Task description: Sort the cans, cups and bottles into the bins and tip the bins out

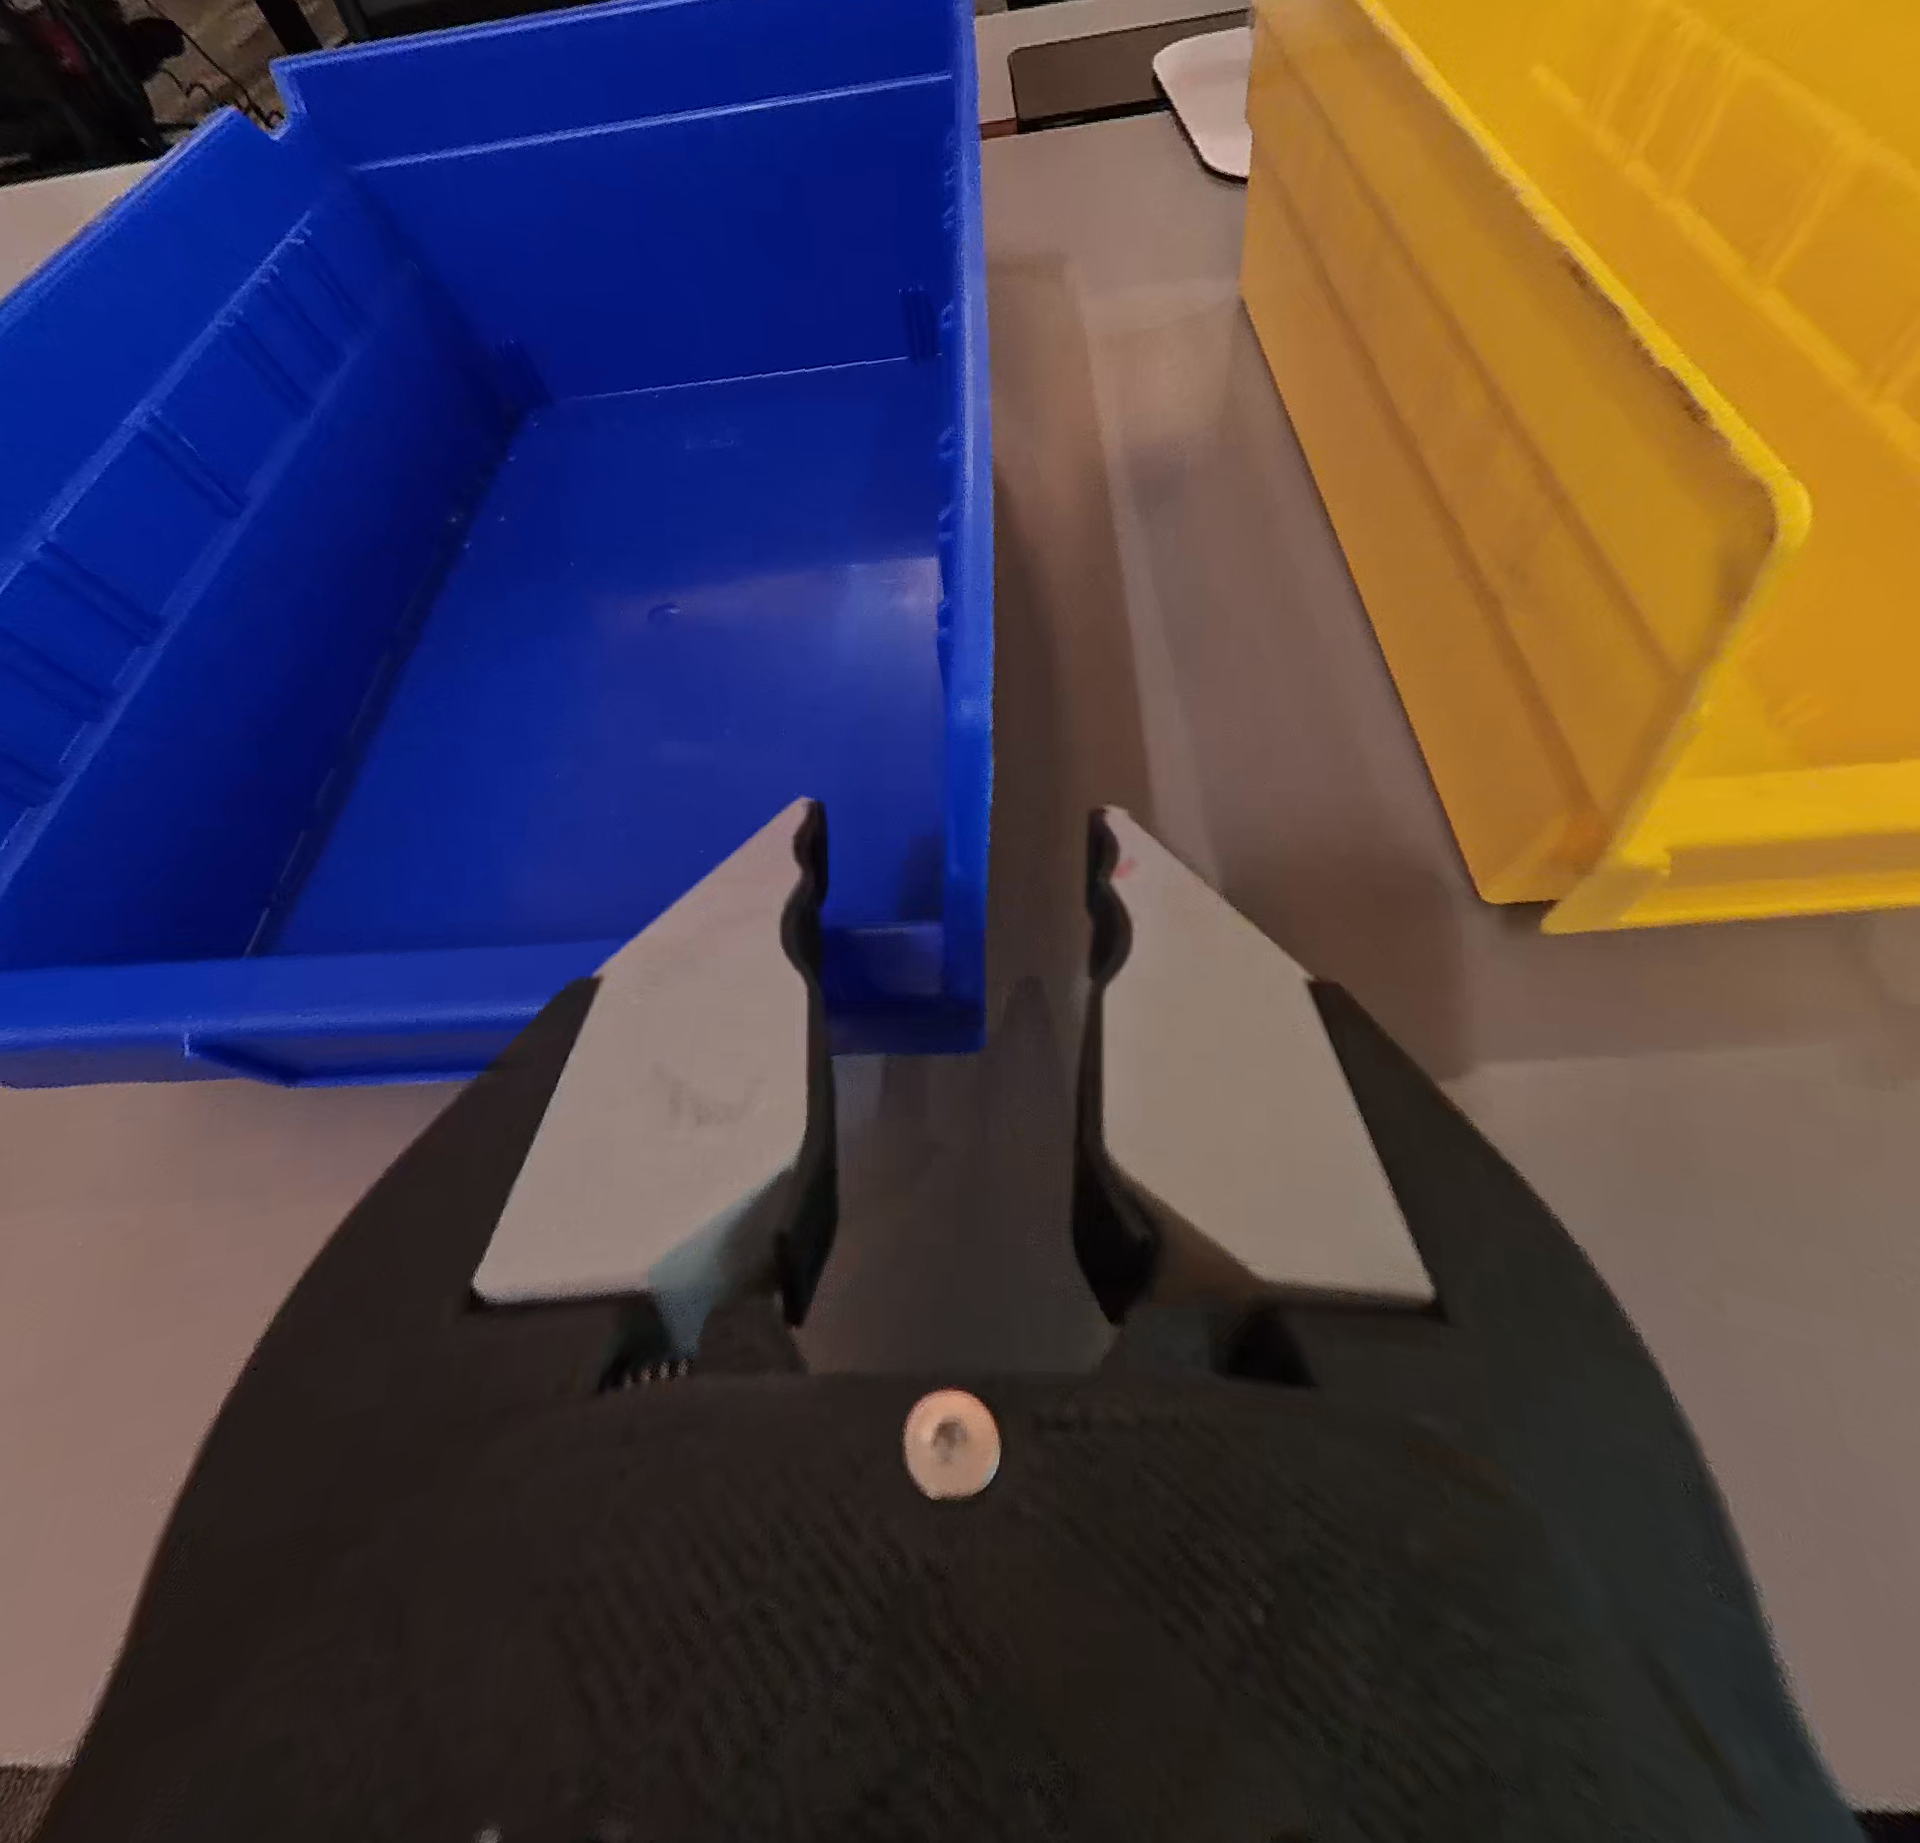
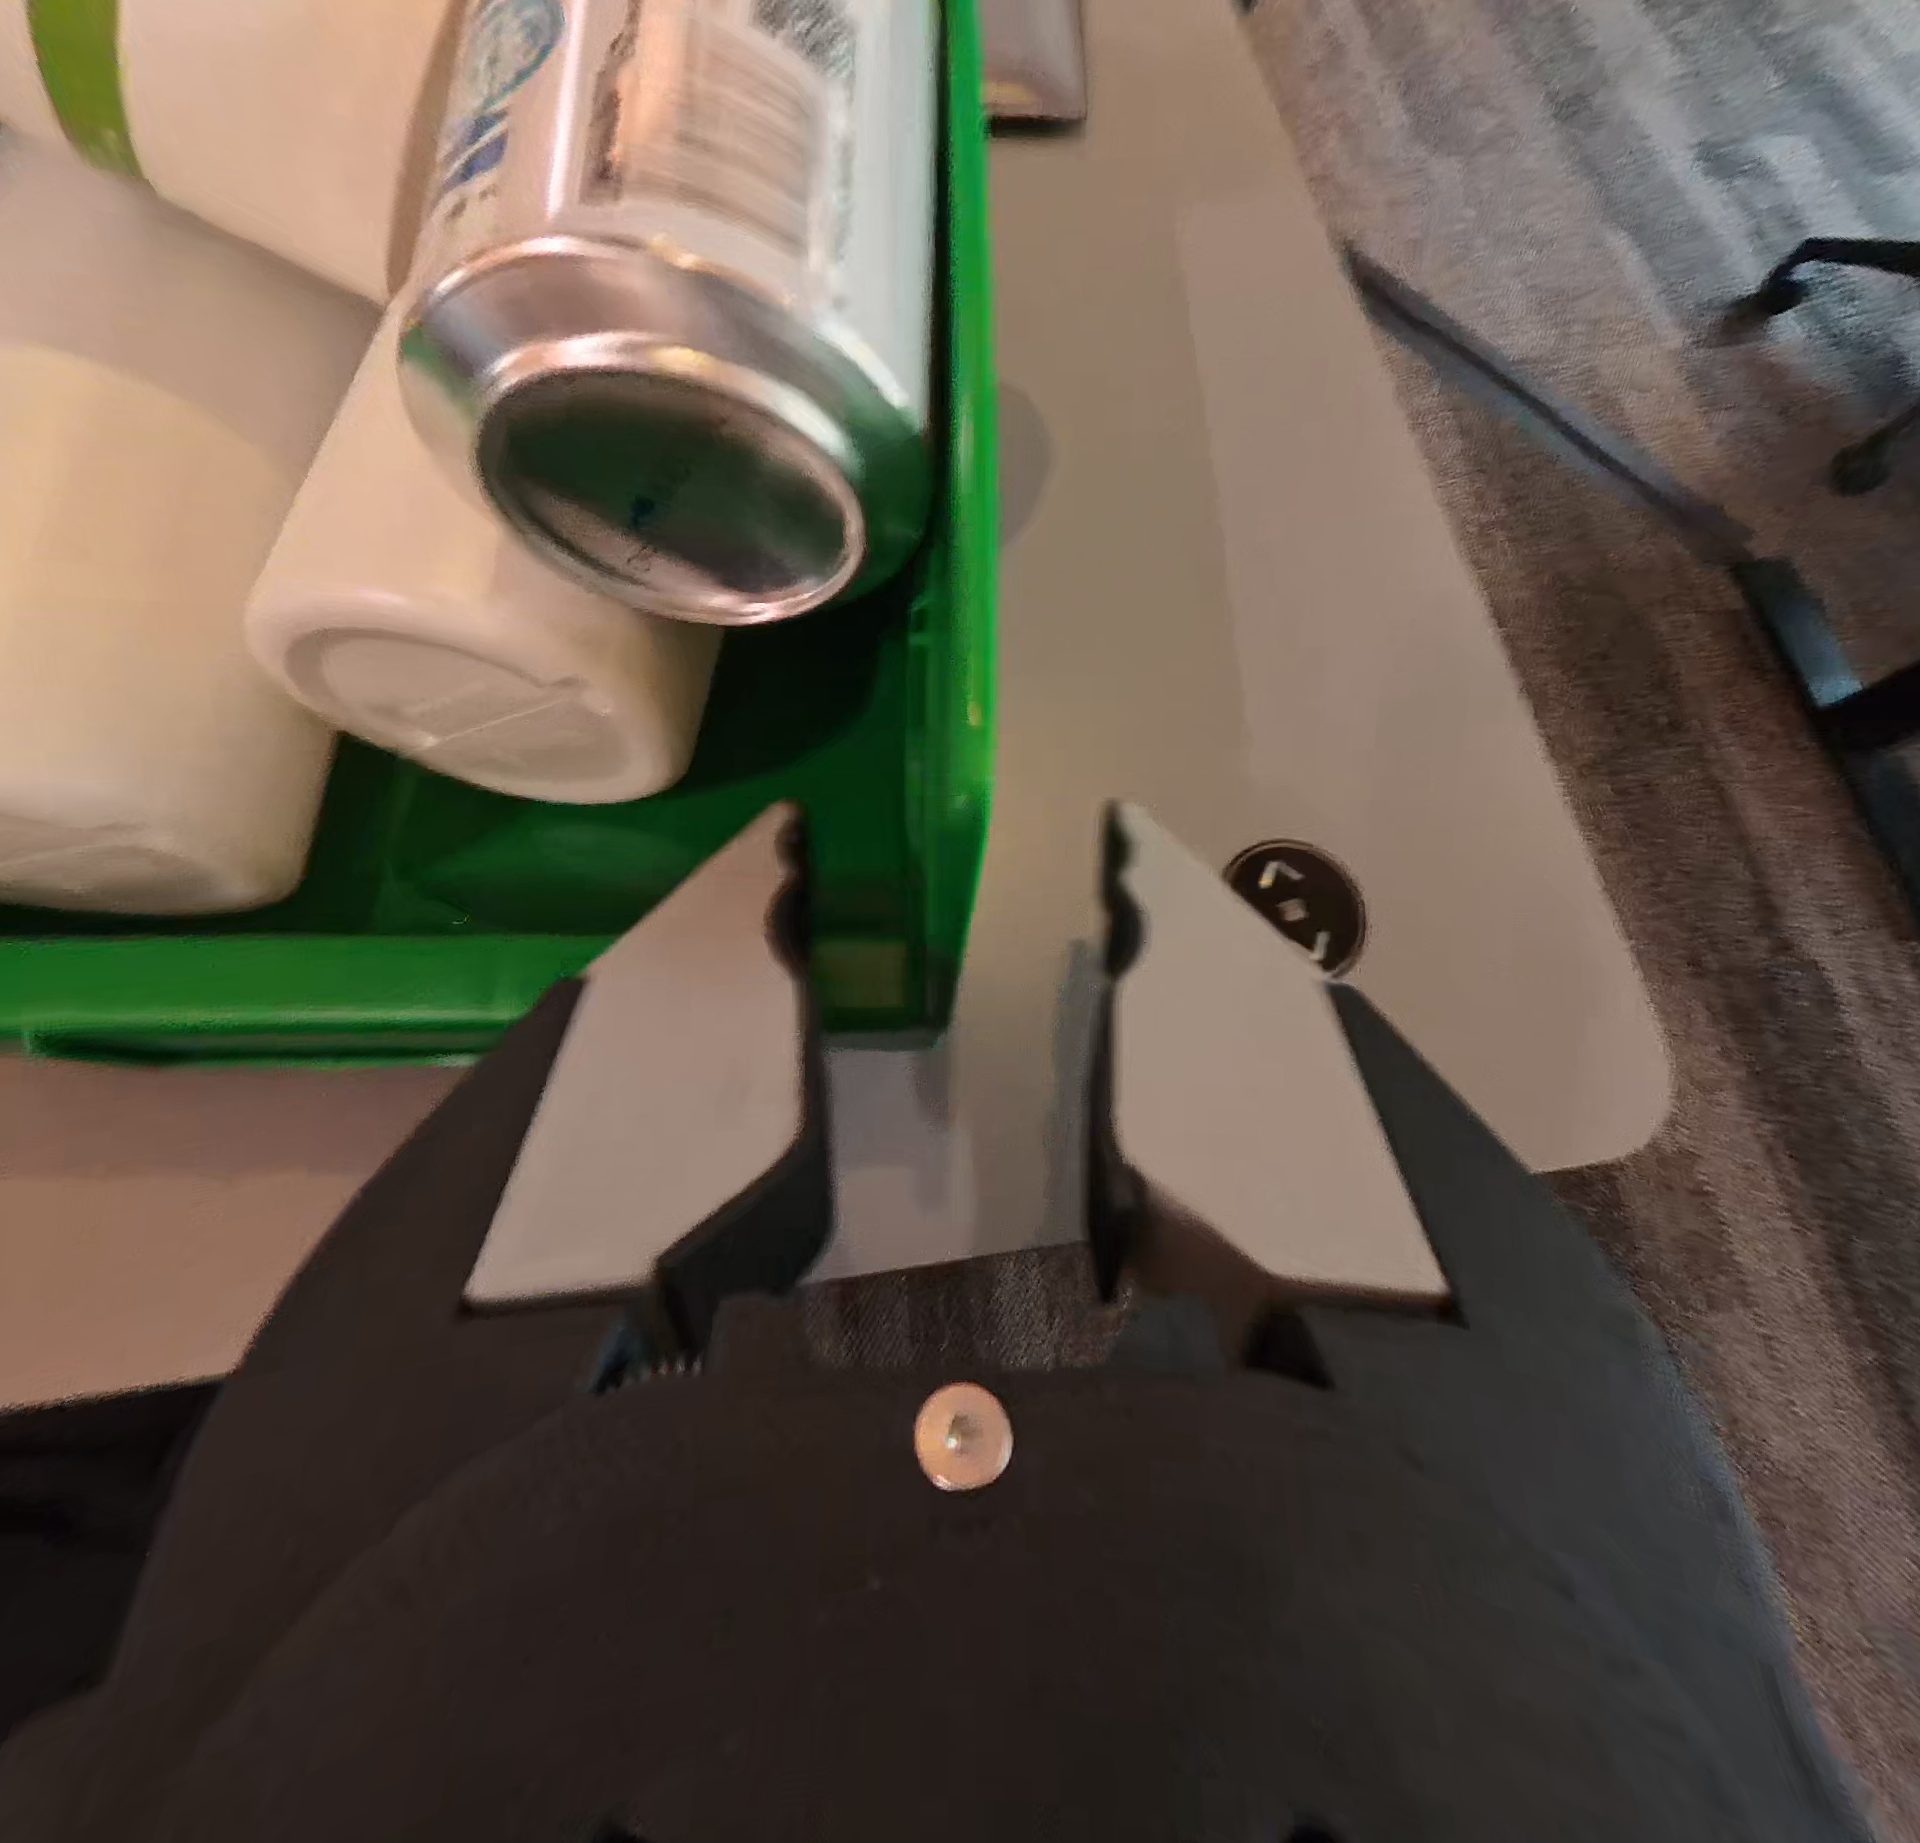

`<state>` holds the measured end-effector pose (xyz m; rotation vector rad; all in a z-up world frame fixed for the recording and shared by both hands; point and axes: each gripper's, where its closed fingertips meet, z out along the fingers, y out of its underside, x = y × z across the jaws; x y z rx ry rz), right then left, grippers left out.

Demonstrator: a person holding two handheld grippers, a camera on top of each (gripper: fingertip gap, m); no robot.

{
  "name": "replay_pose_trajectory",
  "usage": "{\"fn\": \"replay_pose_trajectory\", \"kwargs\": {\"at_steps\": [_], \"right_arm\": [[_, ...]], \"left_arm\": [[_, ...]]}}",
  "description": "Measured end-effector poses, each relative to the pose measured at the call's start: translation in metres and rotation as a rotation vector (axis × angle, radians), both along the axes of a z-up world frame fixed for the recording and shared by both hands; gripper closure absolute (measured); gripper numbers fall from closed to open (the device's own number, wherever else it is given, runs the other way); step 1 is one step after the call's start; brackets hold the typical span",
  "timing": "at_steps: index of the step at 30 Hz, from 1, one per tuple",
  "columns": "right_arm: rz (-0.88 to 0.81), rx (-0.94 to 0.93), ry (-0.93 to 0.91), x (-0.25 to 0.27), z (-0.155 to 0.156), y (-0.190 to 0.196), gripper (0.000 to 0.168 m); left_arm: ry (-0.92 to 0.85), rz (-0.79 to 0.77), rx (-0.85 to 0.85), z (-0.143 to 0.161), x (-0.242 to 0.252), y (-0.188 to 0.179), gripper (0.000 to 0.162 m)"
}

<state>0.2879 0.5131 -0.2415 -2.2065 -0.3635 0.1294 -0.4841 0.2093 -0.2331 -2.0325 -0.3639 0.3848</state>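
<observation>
In the left wrist view, an empty blue bin sits on the table with a yellow bin to its right. My left gripper is open, its jaws on either side of the blue bin's near right wall corner. In the right wrist view, a green bin holds a silver can lying on its side and white cups beside it. My right gripper is open, its jaws on either side of the green bin's right wall near the front corner.
A white flat object lies behind the yellow bin. A dark round button sits in the pale tabletop right of the green bin. The table's right edge drops to grey carpet with black cables.
</observation>
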Motion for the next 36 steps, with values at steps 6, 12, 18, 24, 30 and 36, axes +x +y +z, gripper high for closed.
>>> {"fn": "replay_pose_trajectory", "kwargs": {"at_steps": [6, 12, 18, 24, 30, 36], "right_arm": [[0.040, -0.016, 0.066, -0.008, -0.001, -0.003, 0.165], [0.054, -0.029, 0.116, -0.012, -0.003, -0.003, 0.137], [0.057, -0.025, 0.133, -0.014, -0.003, -0.002, 0.123], [0.063, -0.011, 0.102, -0.016, -0.001, -0.002, 0.136], [0.079, -0.002, 0.098, -0.019, 0.000, -0.001, 0.142], [0.072, 0.027, 0.144, -0.011, 0.001, 0.002, 0.166]], "left_arm": [[0.001, 0.000, 0.002, 0.001, 0.000, -0.001, 0.160], [0.032, -0.018, -0.019, 0.000, 0.004, 0.007, 0.122], [0.087, -0.009, -0.012, 0.006, 0.004, 0.014, 0.124], [0.074, -0.018, -0.009, 0.004, 0.002, 0.010, 0.132], [0.082, -0.009, 0.009, 0.007, -0.001, 0.008, 0.158], [0.121, -0.006, -0.011, 0.009, -0.002, 0.005, 0.160]]}}
